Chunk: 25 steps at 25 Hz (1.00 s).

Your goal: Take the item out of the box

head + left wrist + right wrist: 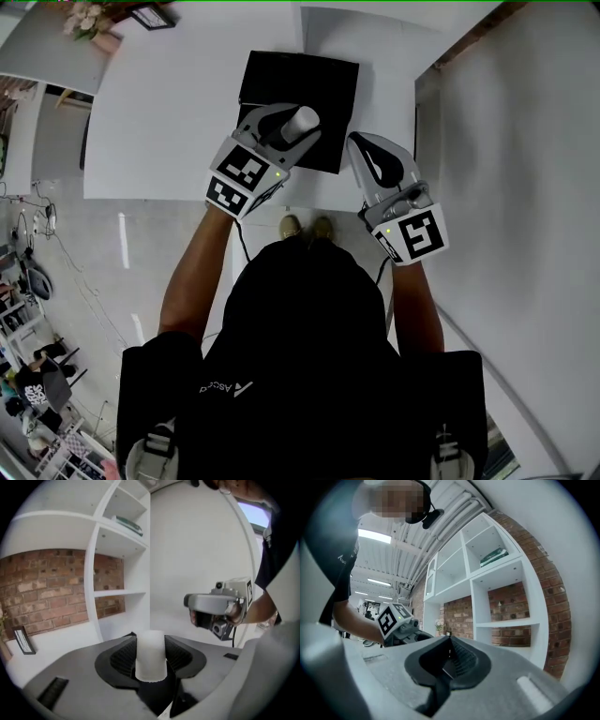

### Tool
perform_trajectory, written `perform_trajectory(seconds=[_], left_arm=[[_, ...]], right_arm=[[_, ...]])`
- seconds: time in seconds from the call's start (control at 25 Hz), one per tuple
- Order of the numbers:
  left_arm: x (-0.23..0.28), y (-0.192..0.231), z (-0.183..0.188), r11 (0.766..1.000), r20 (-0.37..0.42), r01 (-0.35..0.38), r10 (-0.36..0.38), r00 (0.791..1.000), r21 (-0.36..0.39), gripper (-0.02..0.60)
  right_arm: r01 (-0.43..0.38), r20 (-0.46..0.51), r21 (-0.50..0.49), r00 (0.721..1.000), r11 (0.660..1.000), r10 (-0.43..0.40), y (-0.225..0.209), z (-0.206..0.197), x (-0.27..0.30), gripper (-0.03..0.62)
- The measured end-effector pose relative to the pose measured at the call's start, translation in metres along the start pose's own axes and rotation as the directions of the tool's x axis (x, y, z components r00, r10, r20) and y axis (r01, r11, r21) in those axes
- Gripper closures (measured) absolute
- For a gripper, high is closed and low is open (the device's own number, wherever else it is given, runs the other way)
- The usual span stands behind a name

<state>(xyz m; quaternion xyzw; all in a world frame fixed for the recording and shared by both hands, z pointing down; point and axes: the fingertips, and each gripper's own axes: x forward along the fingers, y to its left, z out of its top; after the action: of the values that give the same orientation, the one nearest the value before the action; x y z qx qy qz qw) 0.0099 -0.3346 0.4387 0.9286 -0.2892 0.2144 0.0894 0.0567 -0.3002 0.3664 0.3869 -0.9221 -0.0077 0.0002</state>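
Observation:
A flat black box (323, 75) lies on the white table (169, 122). Over its near part my left gripper (298, 122) is shut on a white cylinder (305, 119). In the left gripper view the cylinder (151, 656) stands upright between the ribbed pads (123, 658), which press on both its sides, with the box dark below it. My right gripper (362, 142) hovers just right of the box, near the table's front edge. Its jaws are shut with nothing between them, as the right gripper (450, 641) view shows.
White shelves (117, 592) against a brick wall (42, 592) stand behind the table. A small picture frame (22, 641) and flowers (89, 19) sit at the table's far left. The person's arms and torso fill the near side.

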Motion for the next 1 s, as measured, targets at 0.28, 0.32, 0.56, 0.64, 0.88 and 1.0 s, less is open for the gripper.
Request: perform_trajectory(seconds=[0.28, 0.32, 0.56, 0.64, 0.88, 1.0], left_arm=[[-0.051, -0.021, 0.06, 0.999, 0.332, -0.05, 0.047, 0.942, 0.0, 0.402], [-0.059, -0.024, 0.065, 0.999, 0.36, -0.051, 0.05, 0.932, -0.006, 0.402], [-0.096, -0.035, 0.088, 0.997, 0.475, -0.06, 0.073, 0.877, -0.042, 0.402], [-0.105, -0.039, 0.092, 0.997, 0.509, -0.065, 0.081, 0.857, -0.049, 0.402], [-0.13, -0.055, 0.11, 0.996, 0.618, -0.068, 0.093, 0.781, -0.065, 0.402], [-0.134, -0.059, 0.106, 0.995, 0.613, -0.081, 0.102, 0.784, -0.062, 0.402]], right_arm=[[-0.023, 0.071, -0.011, 0.997, 1.0, 0.024, 0.019, 0.035, 0.007, 0.592], [-0.026, 0.079, -0.015, 0.996, 1.0, 0.027, 0.023, 0.039, 0.006, 0.592], [-0.035, 0.108, -0.027, 0.993, 0.999, 0.038, 0.039, 0.058, 0.0, 0.592], [-0.035, 0.119, -0.018, 0.992, 0.999, 0.037, 0.042, 0.063, -0.004, 0.592], [-0.034, 0.154, 0.017, 0.988, 0.999, 0.031, 0.05, 0.069, -0.02, 0.592], [-0.039, 0.166, 0.013, 0.986, 0.999, 0.036, 0.056, 0.07, -0.024, 0.592]])
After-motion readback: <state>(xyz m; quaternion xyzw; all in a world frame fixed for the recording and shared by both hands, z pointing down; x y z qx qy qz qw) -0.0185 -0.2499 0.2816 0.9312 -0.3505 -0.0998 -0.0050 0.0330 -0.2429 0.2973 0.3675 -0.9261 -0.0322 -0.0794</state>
